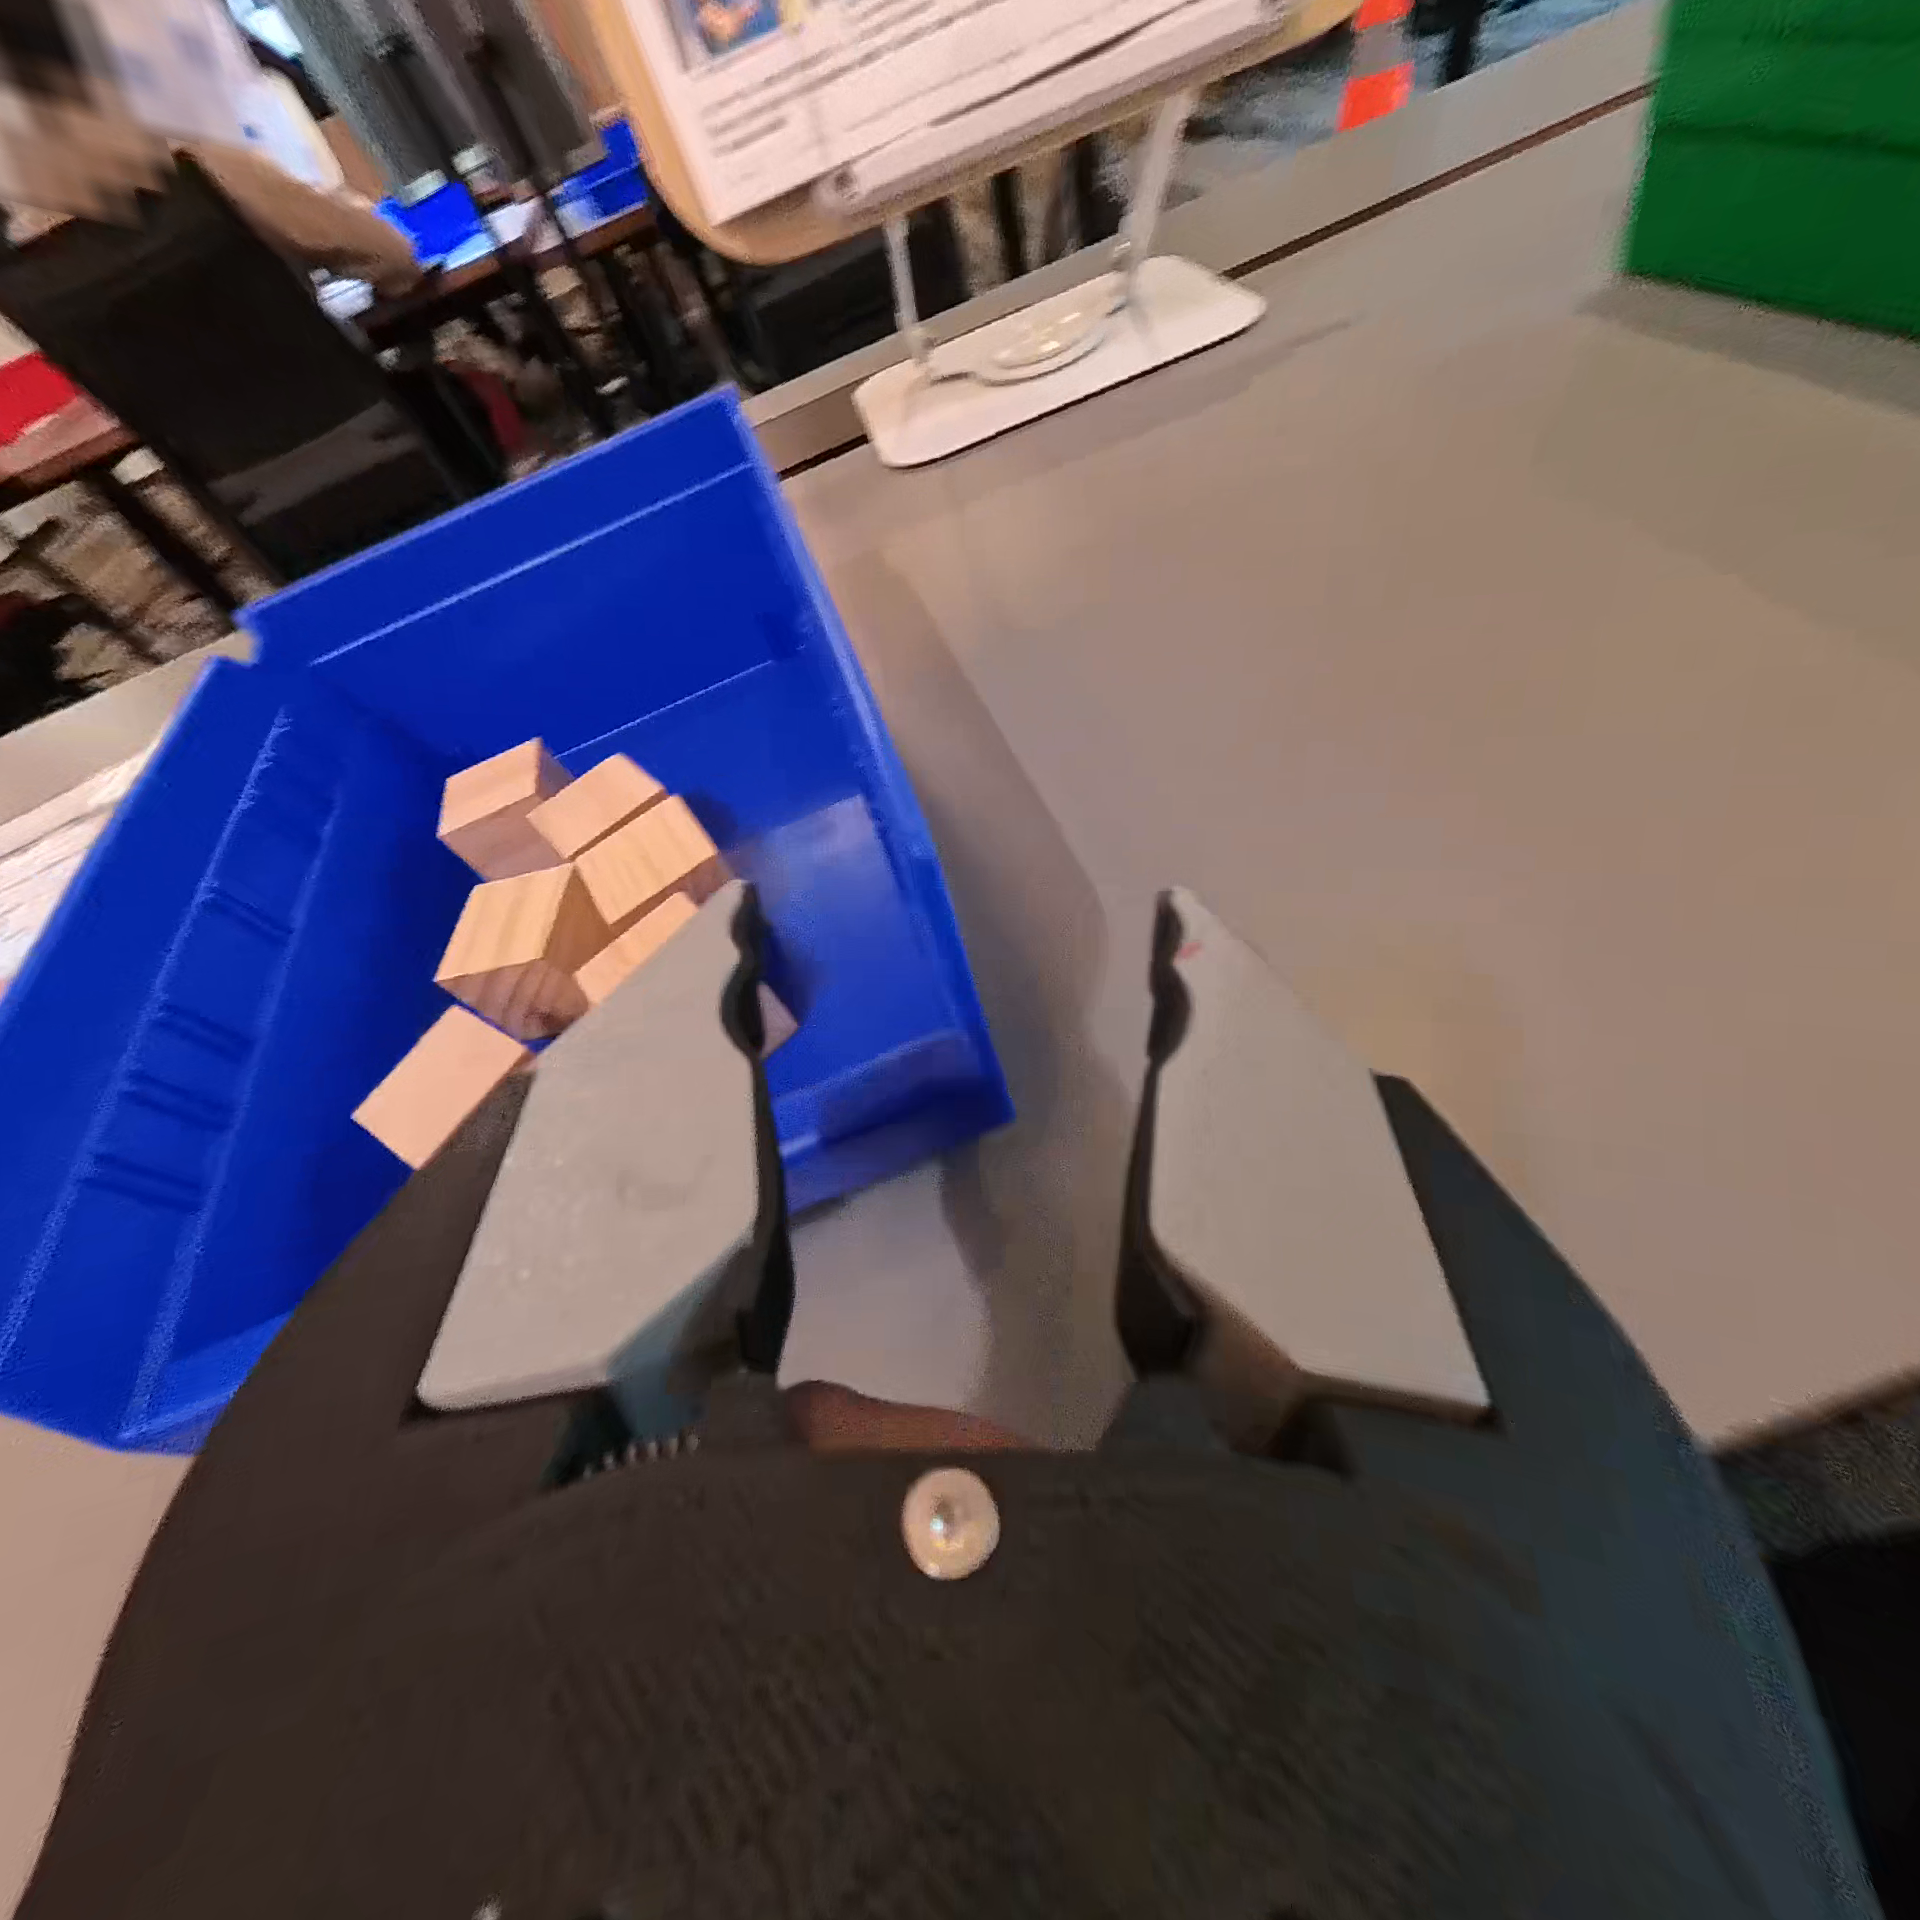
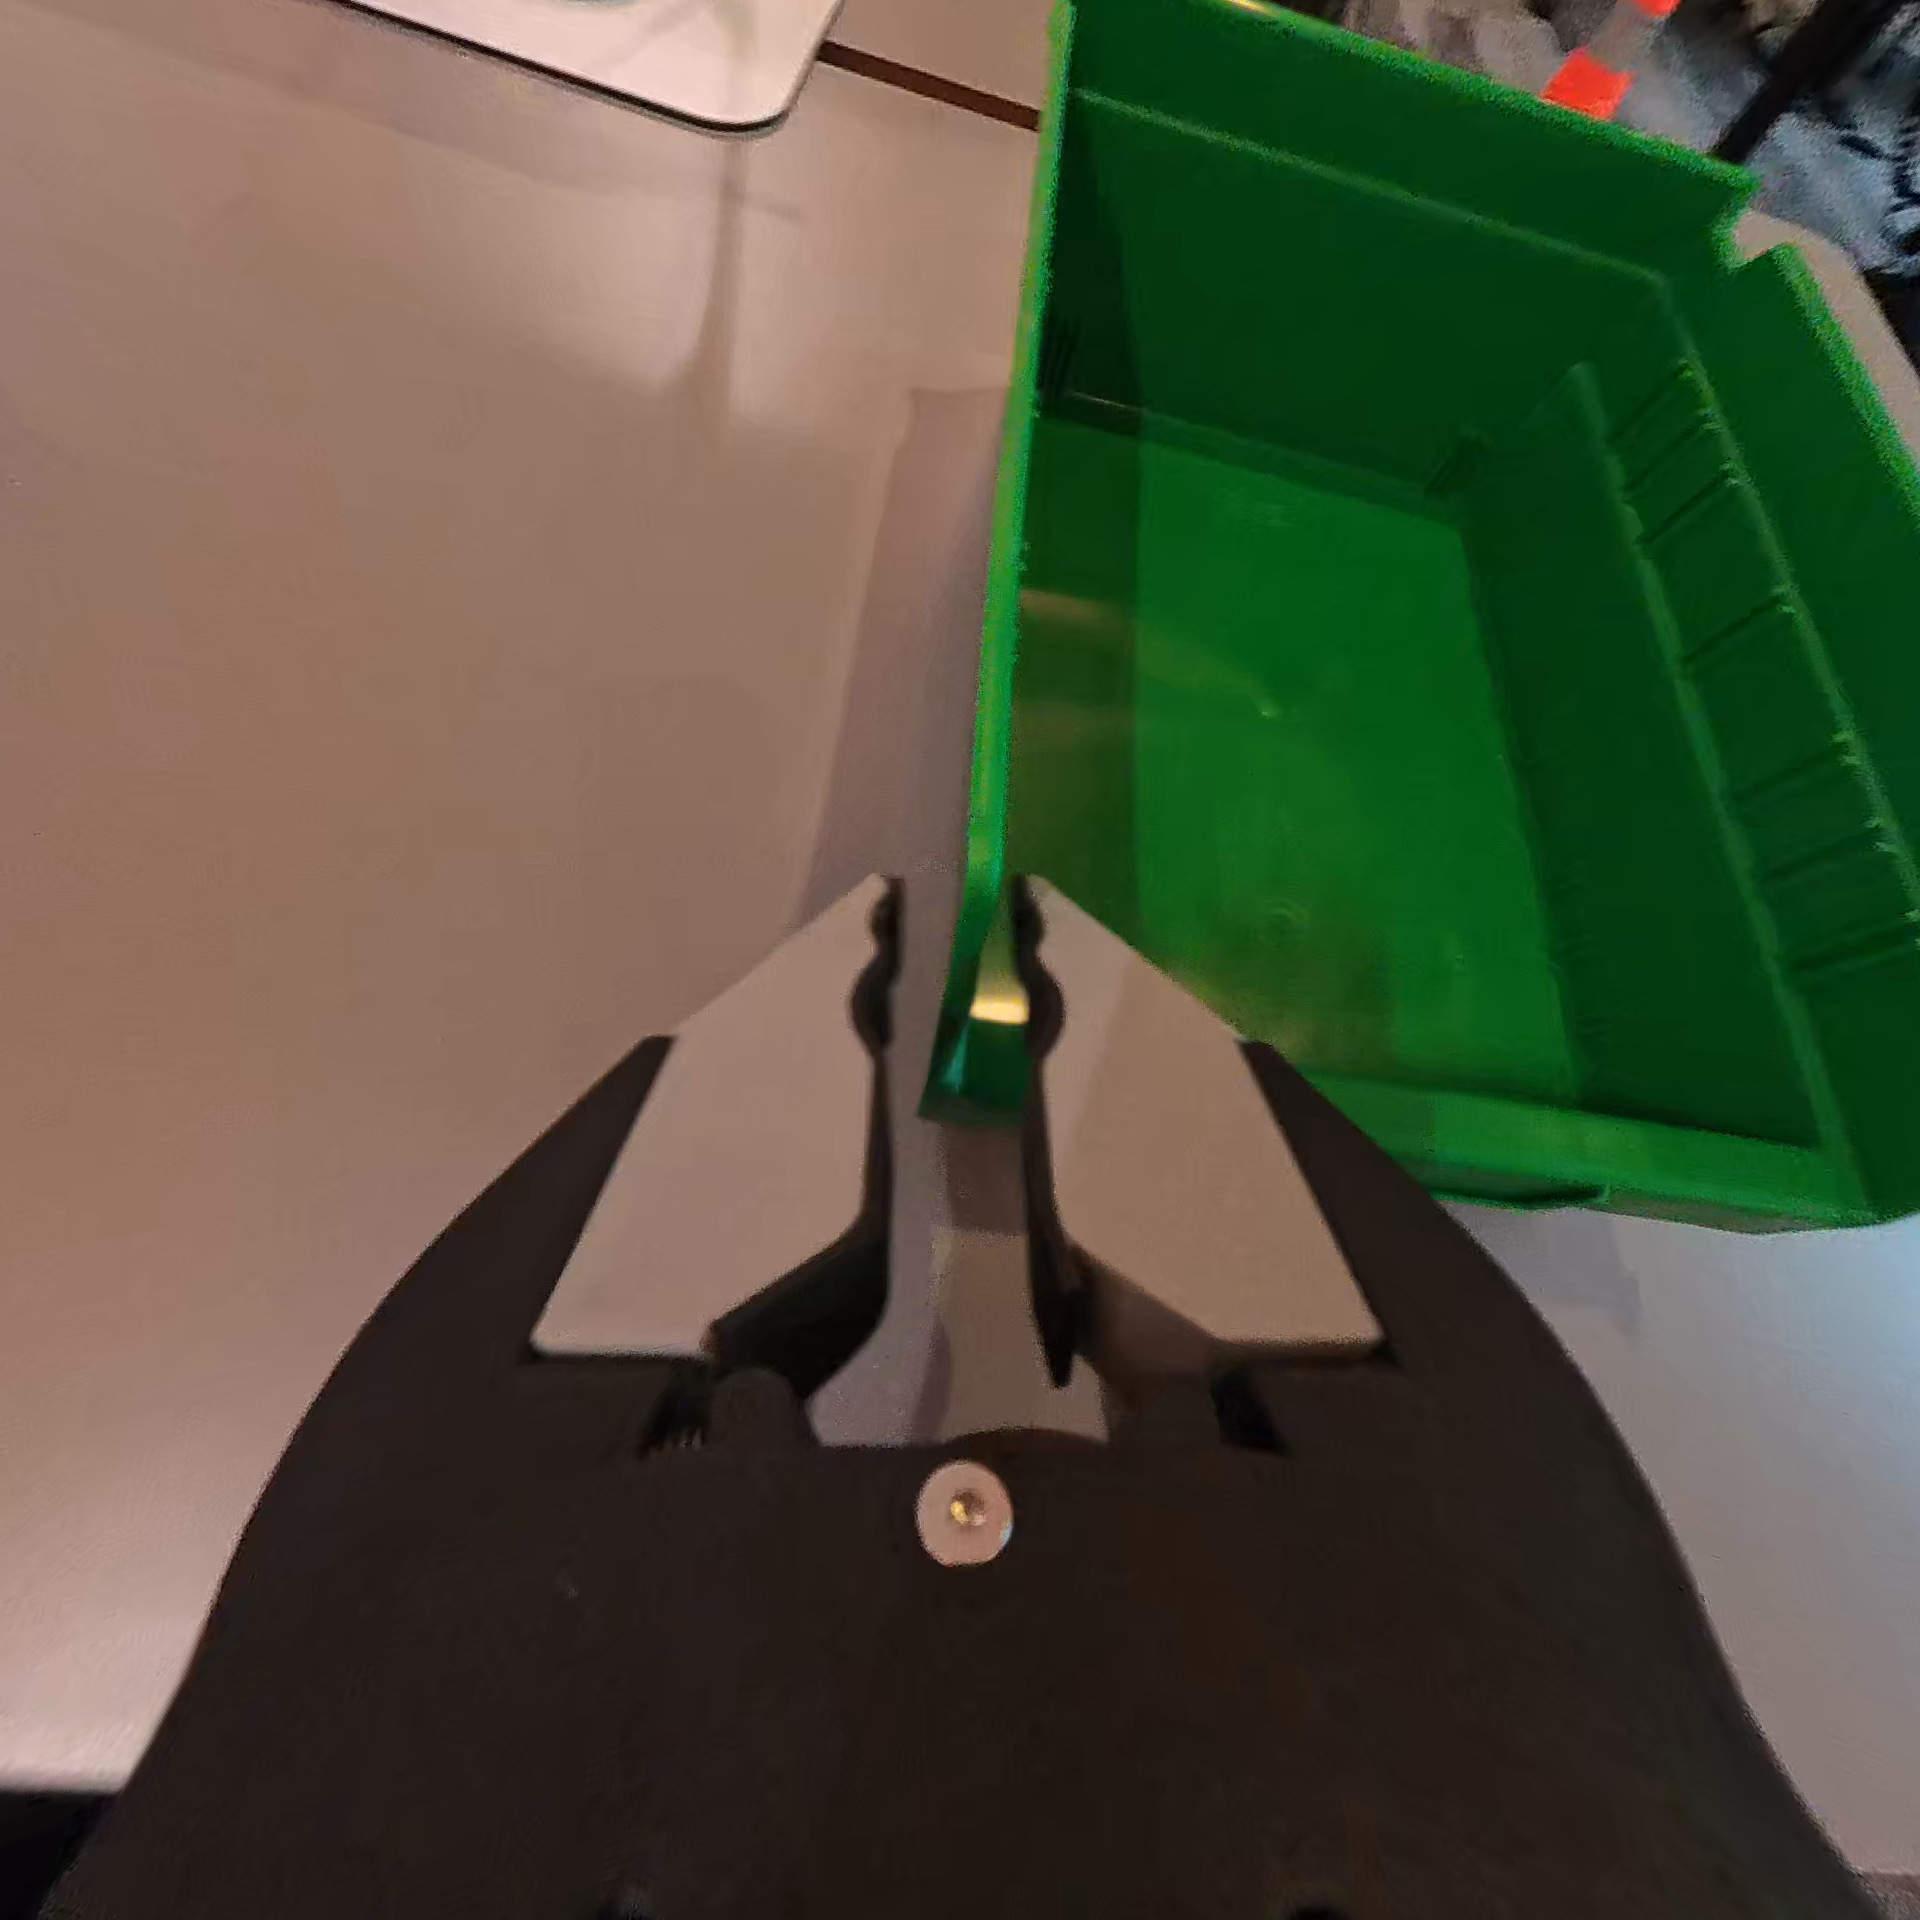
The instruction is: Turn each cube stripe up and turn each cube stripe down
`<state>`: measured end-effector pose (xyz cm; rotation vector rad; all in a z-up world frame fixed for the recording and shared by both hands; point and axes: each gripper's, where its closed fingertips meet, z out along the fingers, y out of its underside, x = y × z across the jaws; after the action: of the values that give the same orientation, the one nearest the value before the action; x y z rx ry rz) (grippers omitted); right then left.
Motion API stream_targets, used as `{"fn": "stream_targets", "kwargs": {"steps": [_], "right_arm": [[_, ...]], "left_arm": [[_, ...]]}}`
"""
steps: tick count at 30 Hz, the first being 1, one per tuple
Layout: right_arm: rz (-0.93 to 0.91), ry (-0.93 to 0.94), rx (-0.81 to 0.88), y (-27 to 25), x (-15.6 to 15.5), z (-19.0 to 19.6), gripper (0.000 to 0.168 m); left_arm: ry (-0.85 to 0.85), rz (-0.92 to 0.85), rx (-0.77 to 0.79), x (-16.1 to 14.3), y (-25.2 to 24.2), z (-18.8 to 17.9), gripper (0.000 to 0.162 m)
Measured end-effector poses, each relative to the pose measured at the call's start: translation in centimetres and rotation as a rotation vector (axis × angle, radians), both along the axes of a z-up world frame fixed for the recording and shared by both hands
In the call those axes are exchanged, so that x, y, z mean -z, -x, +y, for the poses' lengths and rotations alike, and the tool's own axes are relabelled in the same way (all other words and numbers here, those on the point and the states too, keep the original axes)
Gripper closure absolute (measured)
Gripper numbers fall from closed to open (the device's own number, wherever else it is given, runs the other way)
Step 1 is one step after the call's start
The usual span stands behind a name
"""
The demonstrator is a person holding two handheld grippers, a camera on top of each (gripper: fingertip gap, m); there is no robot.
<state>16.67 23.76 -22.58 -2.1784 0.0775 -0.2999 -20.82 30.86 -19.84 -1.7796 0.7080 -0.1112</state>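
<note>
cubes sit left of your open left fingers

your left gripper (image 1: 956, 914) hangs spread wide and empty, over the near right corner of the blue bin (image 1: 187, 1039). the wooden cubes (image 1: 540, 894) lie heaped in the bin, left centre of the left wrist frame, up and left of the fingertips; one is partly hidden behind the left finger. no stripe shows. this hand looks nearer, but the bin's right wall stands between.

your right gripper (image 2: 954, 894) is narrowly parted, straddling the left wall of the green bin (image 2: 1766, 790), which holds nothing. whether it pinches the wall i cannot tell. a white stand base (image 1: 1060, 353) sits upper centre.
</note>
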Motion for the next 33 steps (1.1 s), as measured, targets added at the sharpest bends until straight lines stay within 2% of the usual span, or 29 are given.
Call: {"fn": "stream_targets", "kwargs": {"steps": [1,2,4,7,12,17,23,26,29,33], "right_arm": [[0.022,-0.017,-0.027,0.6,-0.7,-0.5,0.134],[0.036,-0.069,-0.065,1.5,-2.0,-0.8,0.13],[0.032,-0.152,-0.143,3.2,-4.9,-1.3,0.123],[0.027,-0.169,-0.213,4.5,-7.1,-1.5,0.122],[0.019,-0.125,-0.312,5.1,-6.9,-1.2,0.12],[0.014,-0.088,-0.316,3.6,-6.4,0.1,0.112],[0.121,-0.154,-0.368,4.6,-9.0,1.7,0.112],[0.098,-0.158,-0.385,5.8,-9.7,1.7,0.111],[0.085,-0.116,-0.387,6.6,-9.4,1.0,0.107],[0.089,-0.172,-0.38,6.7,-10.4,0.1,0.106]], "left_arm": [[-0.003,-0.013,0.047,-0.4,-0.2,-1.2,0.086],[-0.015,-0.029,0.087,-0.9,-0.2,-2.3,0.086],[-0.024,-0.053,0.152,-1.2,0.0,-3.9,0.086],[0.028,-0.053,0.195,-0.8,0.3,-4.6,0.086],[-0.002,-0.084,0.225,-1.5,-0.1,-3.8,0.086],[0.093,-0.196,0.208,-1.3,-0.3,-1.9,0.085],[0.111,-0.295,0.17,-3.1,0.6,0.8,0.084],[0.072,-0.331,0.187,-4.9,-0.1,0.6,0.084],[0.087,-0.293,0.208,-4.6,-0.8,-1.0,0.084],[0.068,-0.335,0.215,-5.1,-0.7,-3.6,0.084]]}}
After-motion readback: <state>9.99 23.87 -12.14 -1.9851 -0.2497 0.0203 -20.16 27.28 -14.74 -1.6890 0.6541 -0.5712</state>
